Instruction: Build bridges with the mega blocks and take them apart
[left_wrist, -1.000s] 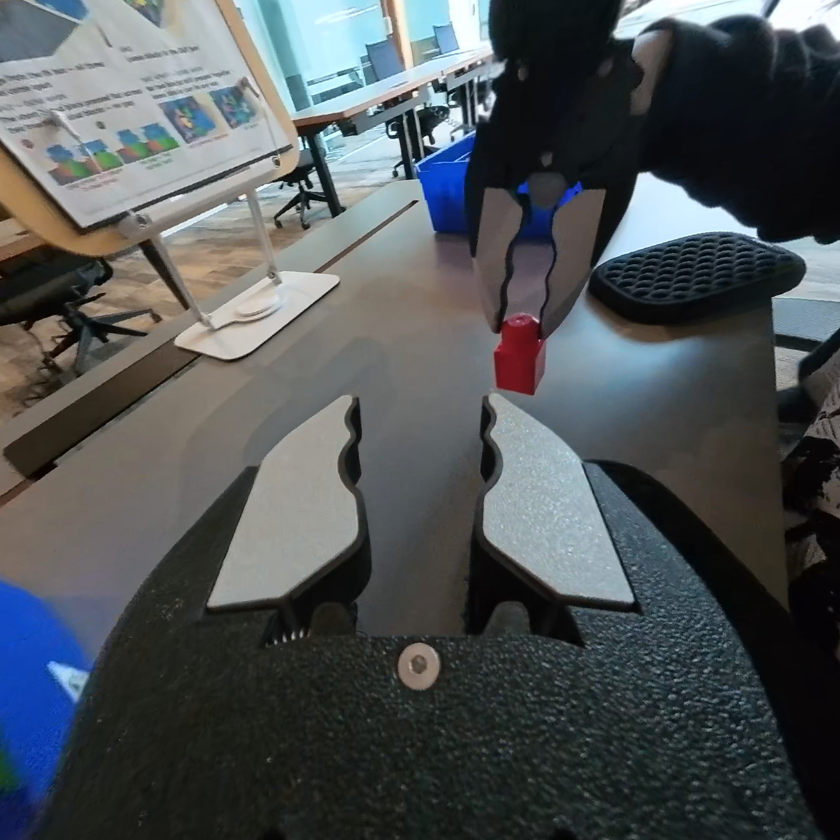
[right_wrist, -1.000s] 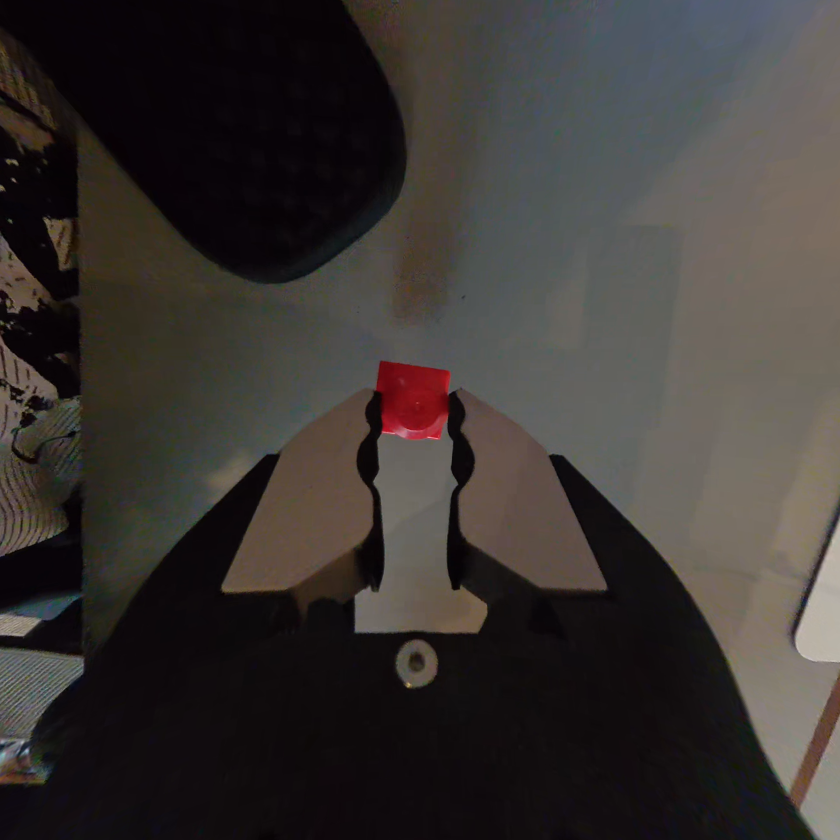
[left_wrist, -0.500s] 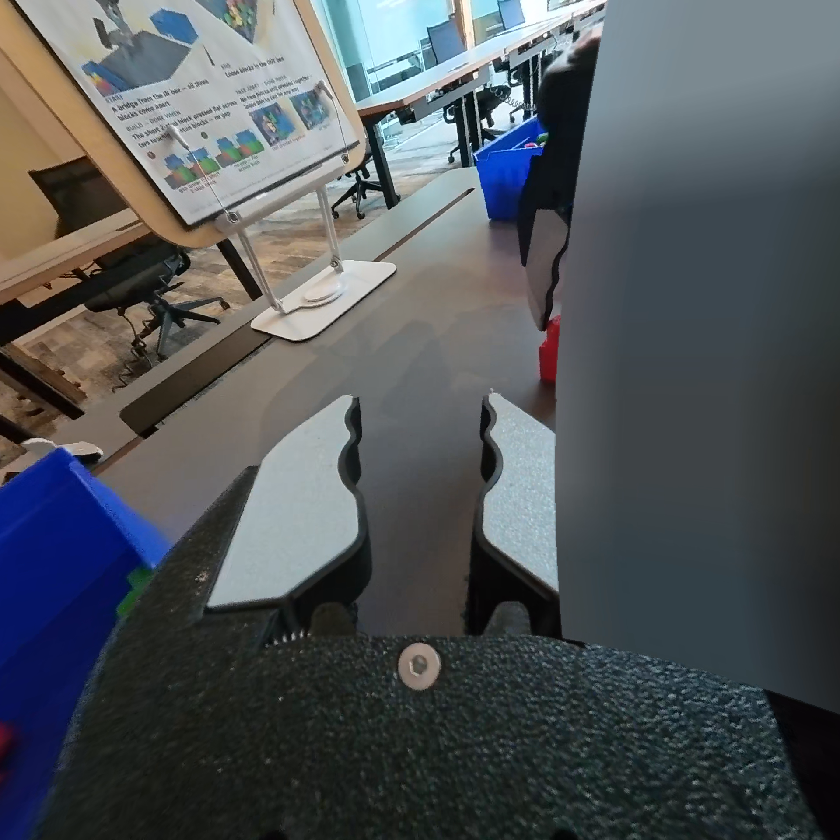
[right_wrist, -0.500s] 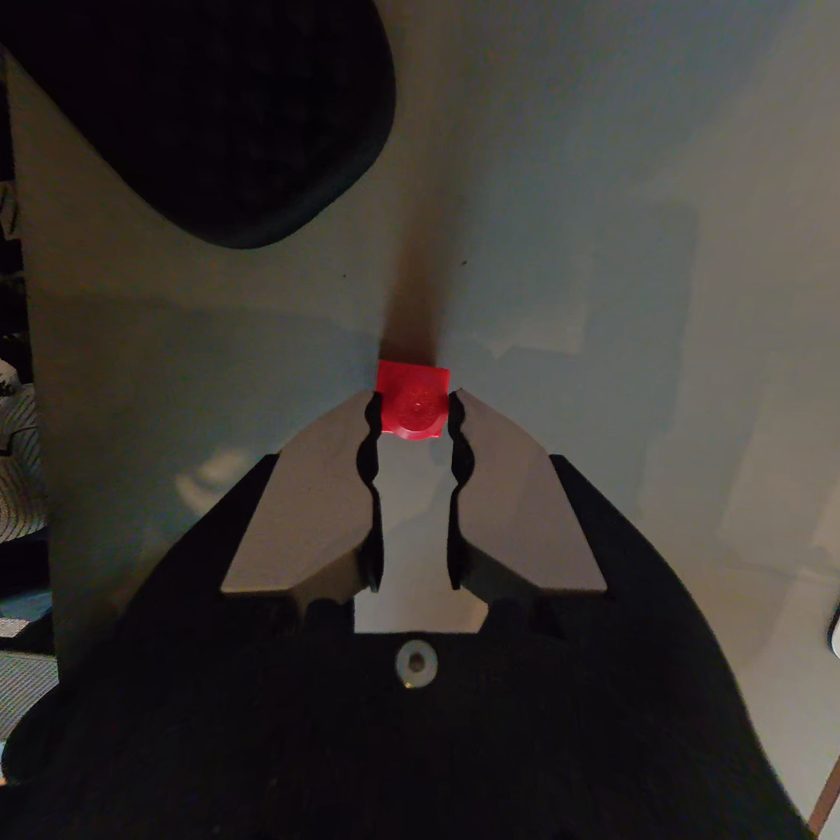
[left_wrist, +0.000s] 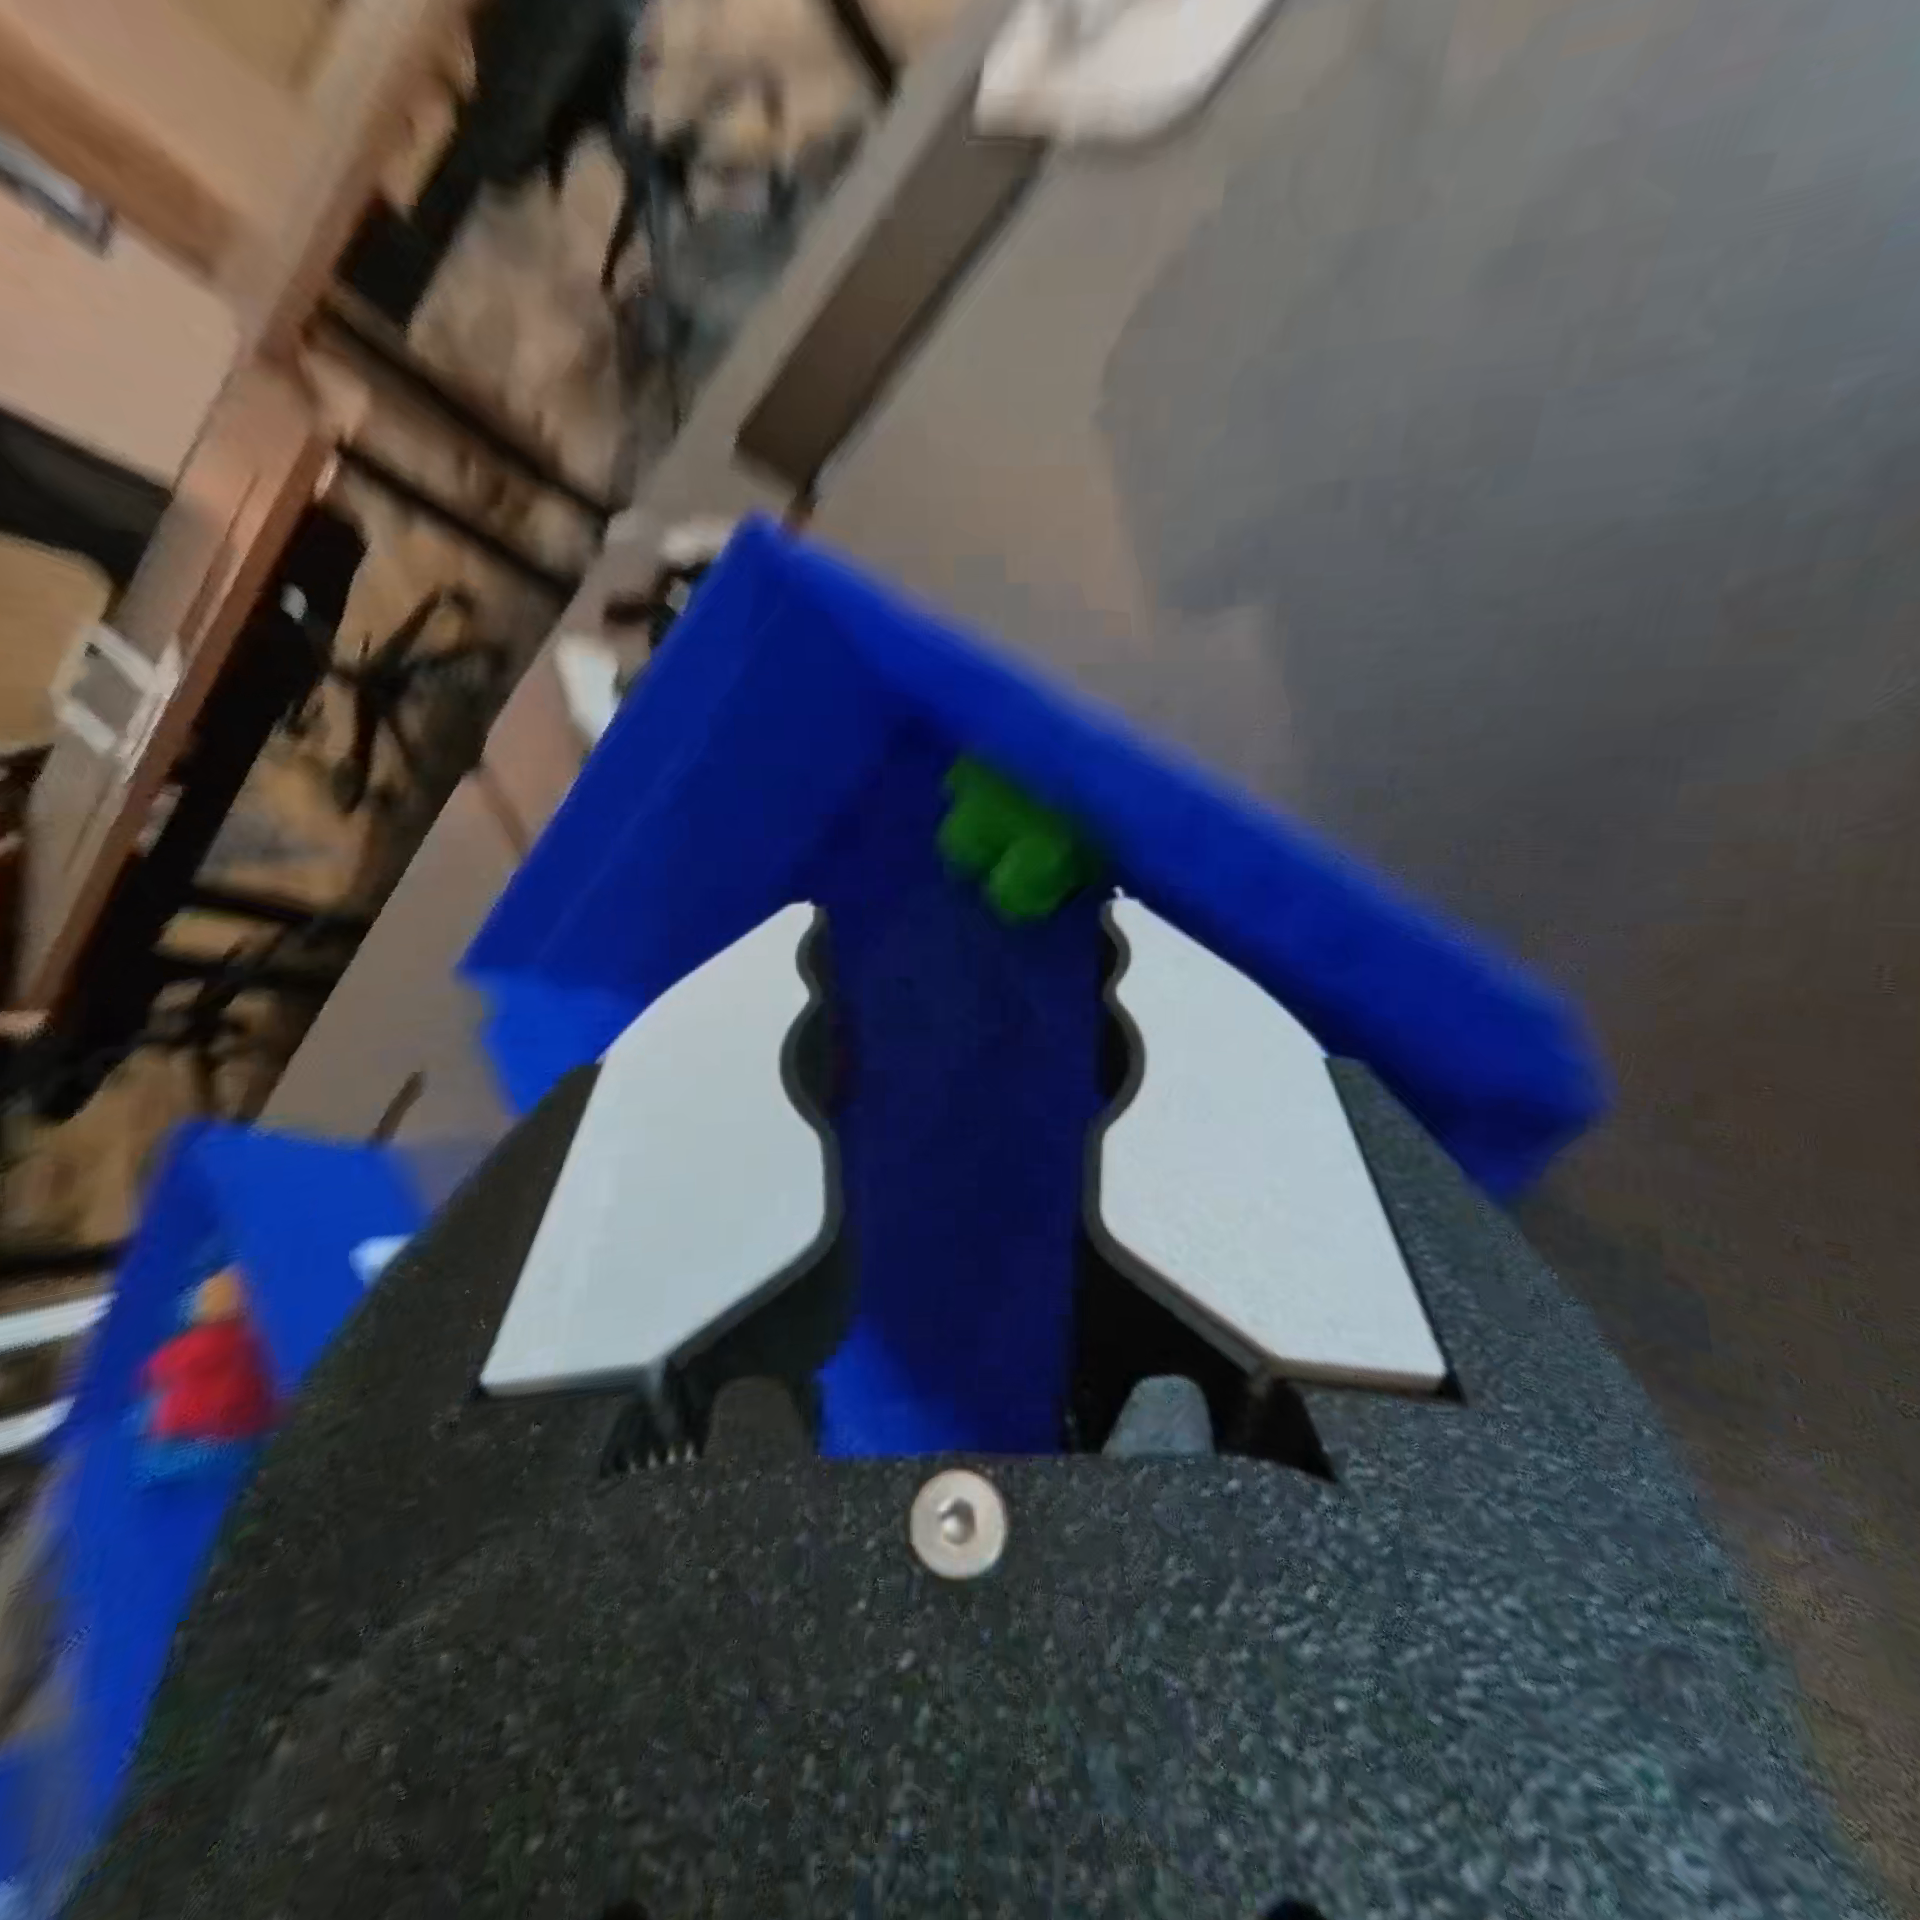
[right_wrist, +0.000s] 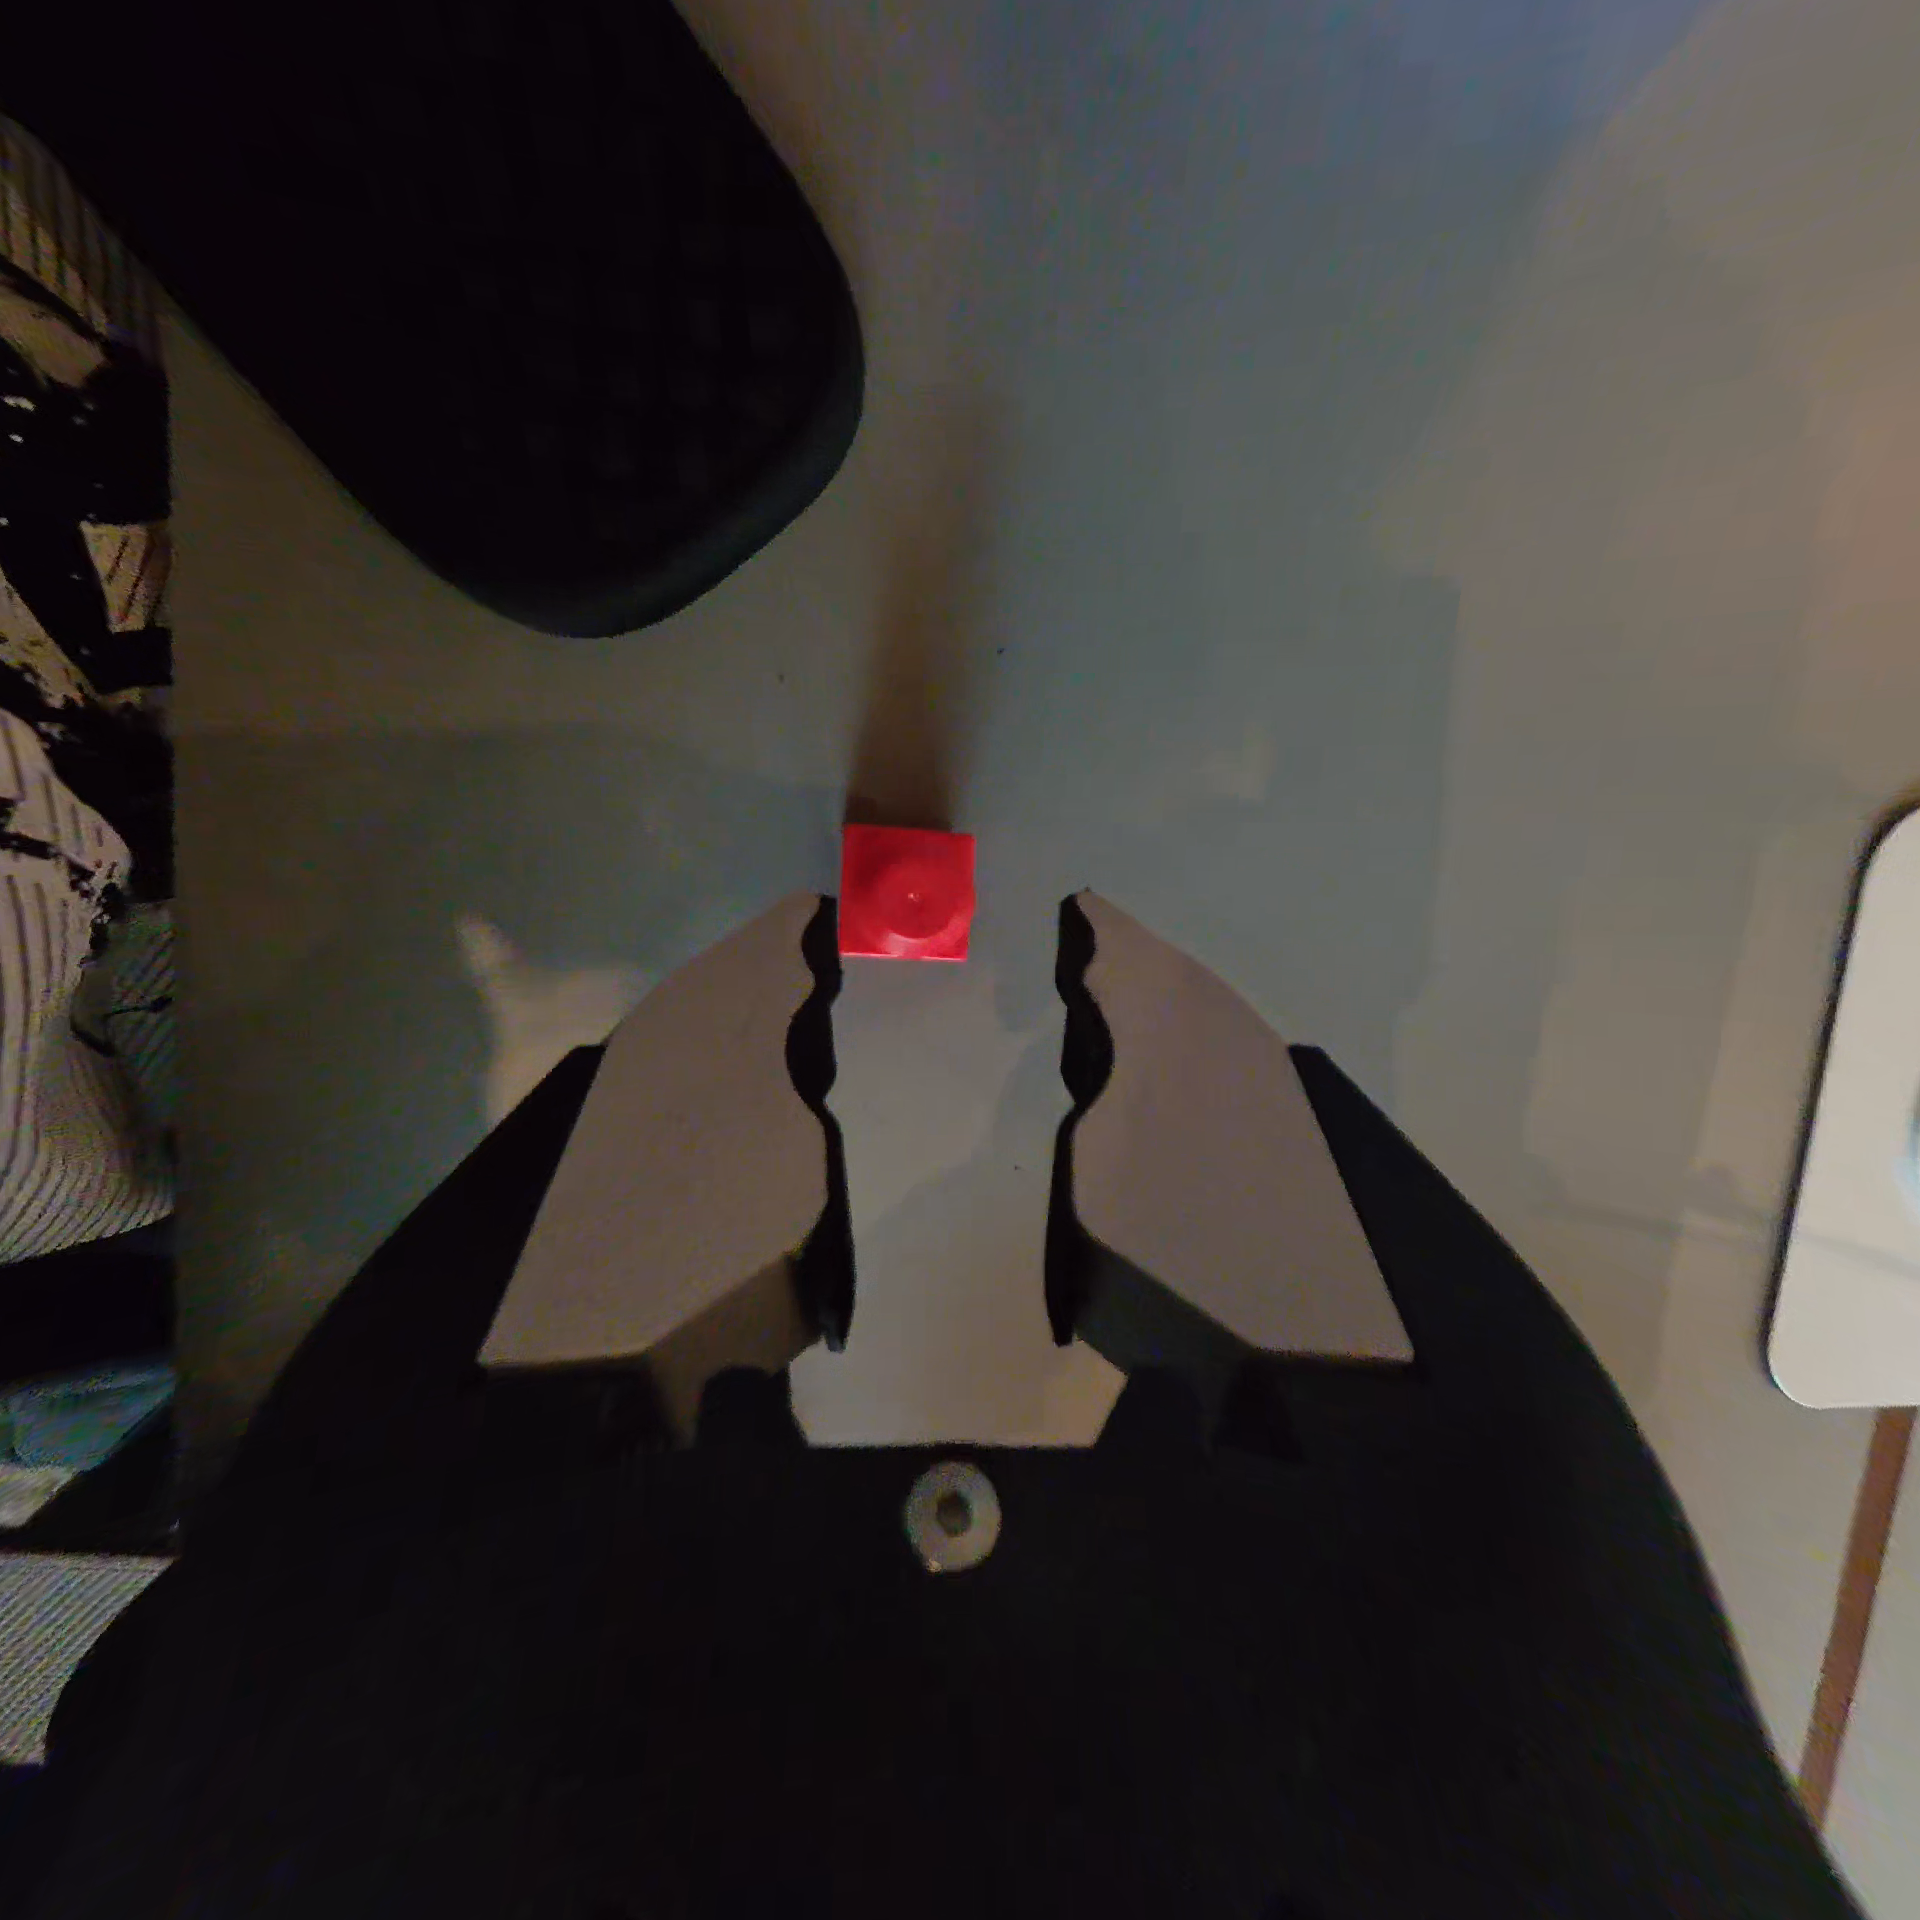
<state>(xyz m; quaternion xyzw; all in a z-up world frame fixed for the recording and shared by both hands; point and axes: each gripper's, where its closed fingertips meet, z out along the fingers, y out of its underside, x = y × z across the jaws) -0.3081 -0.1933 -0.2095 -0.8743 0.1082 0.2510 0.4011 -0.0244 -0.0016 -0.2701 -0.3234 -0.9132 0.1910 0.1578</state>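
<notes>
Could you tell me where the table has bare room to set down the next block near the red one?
Bare table lies beyond and to the right of the red block, up to the white stand base. Up-left is crowded by the black pad. The open right claw straddles the near side.

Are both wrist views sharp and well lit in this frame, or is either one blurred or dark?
Left wrist view: bright but motion-blurred; blue bin, green block and background smear, left gripper stays sharp. Right wrist view: dim, gripper body nearly black, yet sharp; red block crisp on the table.
</notes>
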